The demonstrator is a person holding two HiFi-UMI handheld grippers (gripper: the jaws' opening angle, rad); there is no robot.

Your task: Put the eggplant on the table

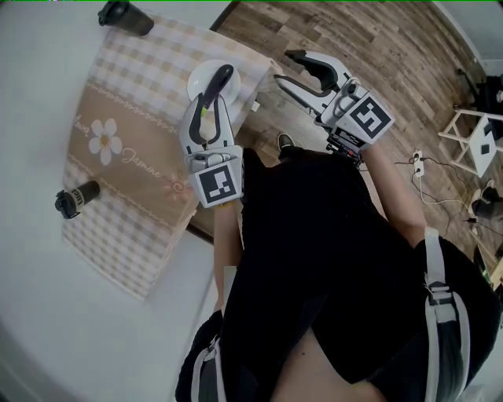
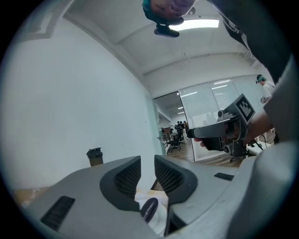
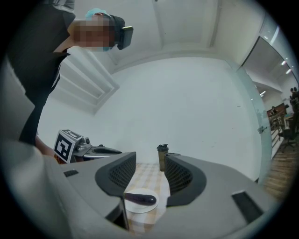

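Note:
A dark purple eggplant lies on a small white plate on a checked cloth on the white table. In the left gripper view the eggplant shows just below the jaws. My left gripper hovers level over the plate and hides the eggplant in the head view; its jaws stand a little apart with nothing between them. My right gripper hangs off the table's edge over the floor, open and empty, pointing toward the plate.
Two dark shaker bottles stand on the cloth, one at its far end and one at its left side. Wooden floor lies to the right, with cables and a white stool.

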